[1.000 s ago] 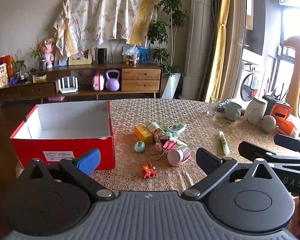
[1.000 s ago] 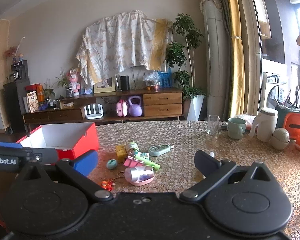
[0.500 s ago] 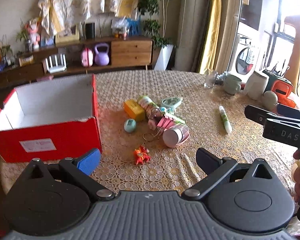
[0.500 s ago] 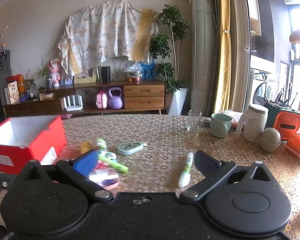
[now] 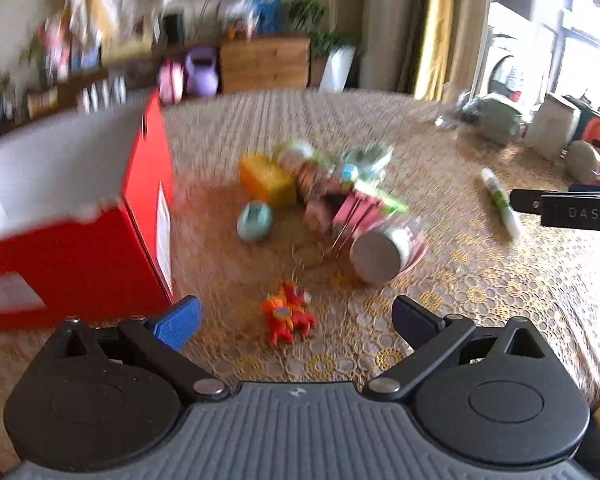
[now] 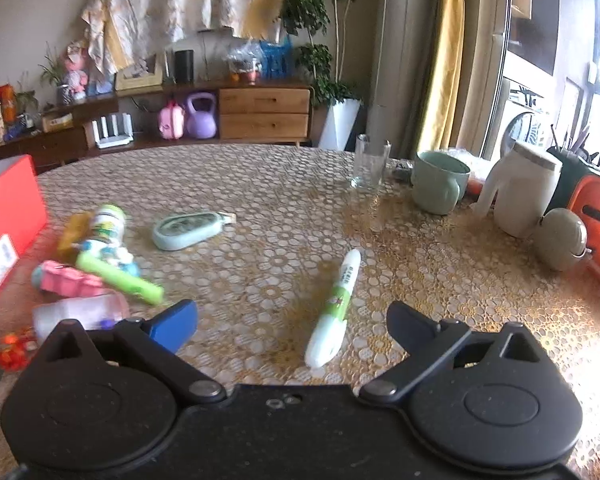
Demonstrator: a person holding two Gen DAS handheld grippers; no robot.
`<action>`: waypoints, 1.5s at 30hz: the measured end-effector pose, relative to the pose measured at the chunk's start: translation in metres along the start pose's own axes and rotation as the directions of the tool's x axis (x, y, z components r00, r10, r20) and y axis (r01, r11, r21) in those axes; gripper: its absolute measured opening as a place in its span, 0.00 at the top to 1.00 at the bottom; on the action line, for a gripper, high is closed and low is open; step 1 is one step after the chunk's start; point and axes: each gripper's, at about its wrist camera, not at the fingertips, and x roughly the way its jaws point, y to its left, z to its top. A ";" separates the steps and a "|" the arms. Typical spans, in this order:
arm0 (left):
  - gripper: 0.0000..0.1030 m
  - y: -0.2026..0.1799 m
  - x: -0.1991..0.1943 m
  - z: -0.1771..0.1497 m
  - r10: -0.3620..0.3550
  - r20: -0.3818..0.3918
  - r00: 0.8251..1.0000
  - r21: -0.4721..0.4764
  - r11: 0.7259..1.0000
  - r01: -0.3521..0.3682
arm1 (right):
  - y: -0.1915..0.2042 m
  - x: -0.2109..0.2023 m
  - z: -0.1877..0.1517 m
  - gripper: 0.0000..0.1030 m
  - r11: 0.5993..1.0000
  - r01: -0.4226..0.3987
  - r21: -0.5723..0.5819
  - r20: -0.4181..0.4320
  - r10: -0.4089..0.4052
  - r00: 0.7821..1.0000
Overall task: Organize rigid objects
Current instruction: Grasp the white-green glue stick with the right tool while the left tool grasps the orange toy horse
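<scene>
My left gripper is open, and a small orange toy figure lies on the table between its fingers. Beyond the toy sits a heap: a silver-capped pink jar, a teal egg, a yellow block and a bottle. The open red box stands to the left. My right gripper is open over a white-and-green marker. The same heap shows at the right wrist view's left, with a green tube and a mint oval case.
A glass, a green mug, a white jug, a round beige object and an orange container line the table's right side. A sideboard stands behind the table. The other gripper's tip shows at right.
Both grippers moved forward and down toward the table. The left one closed in on the orange toy, its view blurred by motion. The right one swung right, now framing the marker.
</scene>
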 end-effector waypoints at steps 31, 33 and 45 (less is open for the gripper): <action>0.62 -0.010 0.048 0.005 0.025 -0.024 0.999 0.059 0.998 -0.023 | -0.036 0.088 0.009 0.74 0.986 0.077 0.146 -0.154 -0.054 0.987; 0.66 -0.009 0.048 0.006 0.019 -0.027 0.999 0.056 0.998 -0.018 | -0.037 0.088 0.010 0.82 0.985 0.072 0.155 -0.153 -0.048 0.987; 0.67 -0.004 0.032 0.009 0.006 -0.027 1.000 0.045 0.999 -0.005 | -0.025 0.044 0.016 0.83 0.988 -0.028 0.154 -0.109 0.045 0.993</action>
